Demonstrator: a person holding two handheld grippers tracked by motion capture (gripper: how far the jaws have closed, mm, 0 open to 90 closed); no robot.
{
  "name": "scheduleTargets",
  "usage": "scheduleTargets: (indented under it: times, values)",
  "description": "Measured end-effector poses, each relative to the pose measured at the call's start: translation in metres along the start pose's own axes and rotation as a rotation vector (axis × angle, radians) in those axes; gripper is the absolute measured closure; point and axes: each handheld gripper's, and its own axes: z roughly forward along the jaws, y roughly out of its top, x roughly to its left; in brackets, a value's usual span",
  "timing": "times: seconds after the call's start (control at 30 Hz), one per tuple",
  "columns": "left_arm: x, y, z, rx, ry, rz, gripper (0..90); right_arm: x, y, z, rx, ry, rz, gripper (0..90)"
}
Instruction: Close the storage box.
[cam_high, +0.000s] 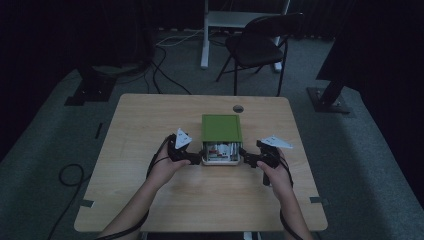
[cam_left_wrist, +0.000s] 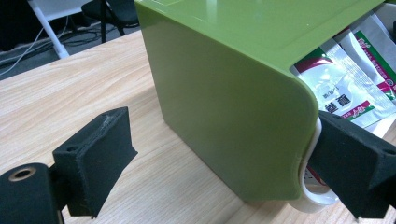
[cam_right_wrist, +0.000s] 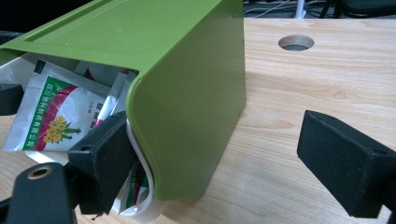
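Note:
A green drawer box (cam_high: 221, 127) stands at the middle of the wooden table (cam_high: 150, 200). Its white drawer (cam_high: 220, 160) is pulled partly out toward me and holds printed sachets (cam_high: 222, 149). My left gripper (cam_high: 192, 159) is open and straddles the box's front left corner (cam_left_wrist: 243, 116), one jaw touching the white drawer rim (cam_left_wrist: 310, 196), the other clear of the green wall. My right gripper (cam_high: 248, 160) is open astride the front right corner (cam_right_wrist: 187, 107), its inner jaw against the drawer rim (cam_right_wrist: 140, 207). Sachets (cam_left_wrist: 336, 88) (cam_right_wrist: 51, 114) show under the green top.
A round cable hole (cam_high: 238, 108) (cam_right_wrist: 295, 42) lies in the table behind the box. Beyond the table stand a black chair (cam_high: 260, 42) and a white desk leg (cam_high: 205, 35). Cables (cam_high: 165, 75) trail over the carpet.

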Motion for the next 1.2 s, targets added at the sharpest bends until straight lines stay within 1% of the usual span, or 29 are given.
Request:
scheduleTargets:
  times: [0.1,0.23,0.4,0.57,0.63,0.7,0.77,0.83,0.9,0.93,0.97,1.0,1.1,1.13,1.2]
  values:
    - [0.001,-0.001,0.001,-0.003,0.001,-0.017,9.7,0.000,0.001,0.001,0.003,-0.007,0.003,12.6]
    - [0.001,0.001,0.002,-0.002,0.010,-0.014,9.7,0.001,0.001,0.002,-0.001,-0.022,0.013,12.6]
    - [0.002,0.001,0.004,0.003,0.010,-0.018,9.7,0.001,0.001,0.003,-0.006,-0.028,0.015,12.4]
    - [0.001,0.002,0.004,-0.002,0.020,-0.008,9.8,0.001,0.000,0.003,-0.016,-0.027,0.022,12.6]
    - [0.000,0.003,0.005,-0.008,0.026,-0.018,9.8,0.002,-0.001,0.003,-0.019,-0.030,0.022,12.6]
    - [-0.001,0.003,0.005,-0.008,0.026,-0.017,9.8,0.002,-0.001,0.002,-0.022,-0.030,0.026,12.6]
    - [-0.002,0.004,0.004,-0.012,0.017,-0.019,9.9,0.002,-0.001,0.002,-0.025,-0.031,0.026,13.2]
    - [-0.003,0.004,0.002,-0.007,0.015,-0.014,9.8,0.003,-0.001,0.001,-0.030,-0.029,0.026,13.4]
    - [-0.003,0.003,0.002,-0.010,0.011,-0.019,9.8,0.003,-0.001,0.000,-0.032,-0.029,0.029,13.4]
    - [-0.004,0.003,0.001,-0.013,0.000,-0.035,9.8,0.003,-0.001,0.000,-0.032,-0.029,0.031,13.3]
    - [-0.004,0.002,0.000,-0.005,-0.008,-0.041,9.8,0.003,0.000,-0.002,-0.031,-0.028,0.035,13.3]
    - [-0.004,0.001,0.000,-0.001,-0.017,-0.050,9.8,0.003,0.000,-0.002,-0.035,-0.022,0.032,13.3]
    - [-0.006,-0.003,-0.003,-0.011,-0.021,-0.063,9.8,0.004,-0.001,-0.005,-0.037,-0.008,0.012,13.3]
    - [-0.006,-0.004,-0.004,0.001,-0.018,-0.064,10.0,0.004,-0.002,-0.006,-0.037,-0.001,0.000,13.2]
    - [-0.007,-0.005,-0.006,0.007,-0.026,-0.068,10.1,0.004,-0.002,-0.007,-0.034,0.001,-0.005,13.3]
